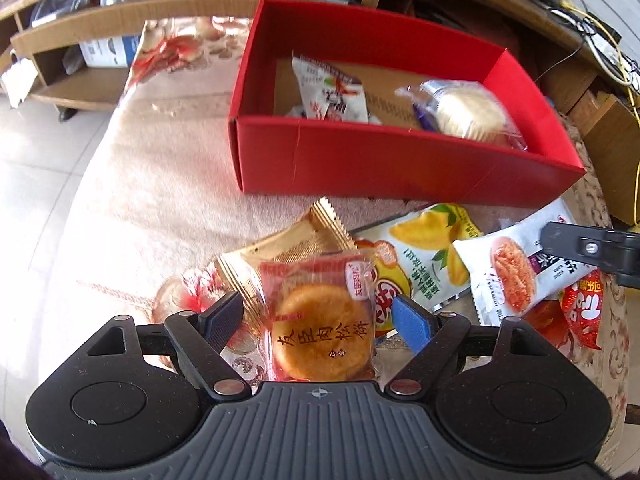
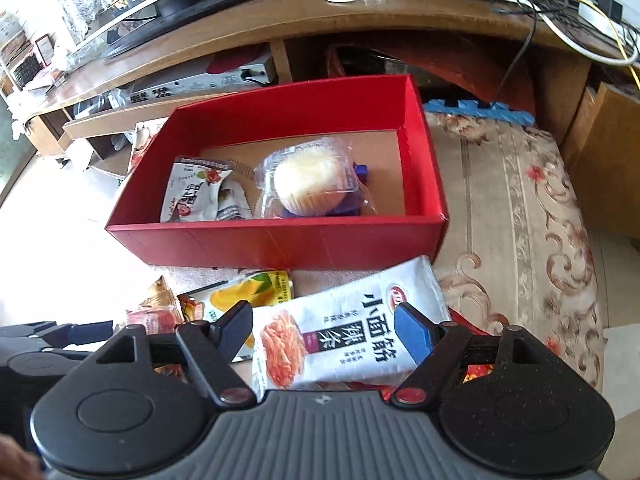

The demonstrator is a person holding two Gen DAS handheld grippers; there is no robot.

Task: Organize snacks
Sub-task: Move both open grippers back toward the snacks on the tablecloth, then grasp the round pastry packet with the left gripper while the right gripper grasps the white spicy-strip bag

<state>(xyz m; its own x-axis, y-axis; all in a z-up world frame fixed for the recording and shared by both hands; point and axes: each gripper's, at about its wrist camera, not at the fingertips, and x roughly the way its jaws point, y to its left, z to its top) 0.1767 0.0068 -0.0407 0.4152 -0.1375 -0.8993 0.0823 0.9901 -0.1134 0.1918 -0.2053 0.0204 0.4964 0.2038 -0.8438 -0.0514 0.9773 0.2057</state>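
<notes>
Two grippers spread wide over crinkly snack packets beside the red box (image 1: 400, 168).
Left gripper (image 1: 320, 320) straddles a round meat-floss cake (image 1: 320, 332), glossy wrap; right gripper (image 2: 324, 332) brackets the white gluten-strip pouch (image 2: 348, 328), pads clear.

Both wrist views look down, sharing red box (image 1: 400, 168).
</notes>
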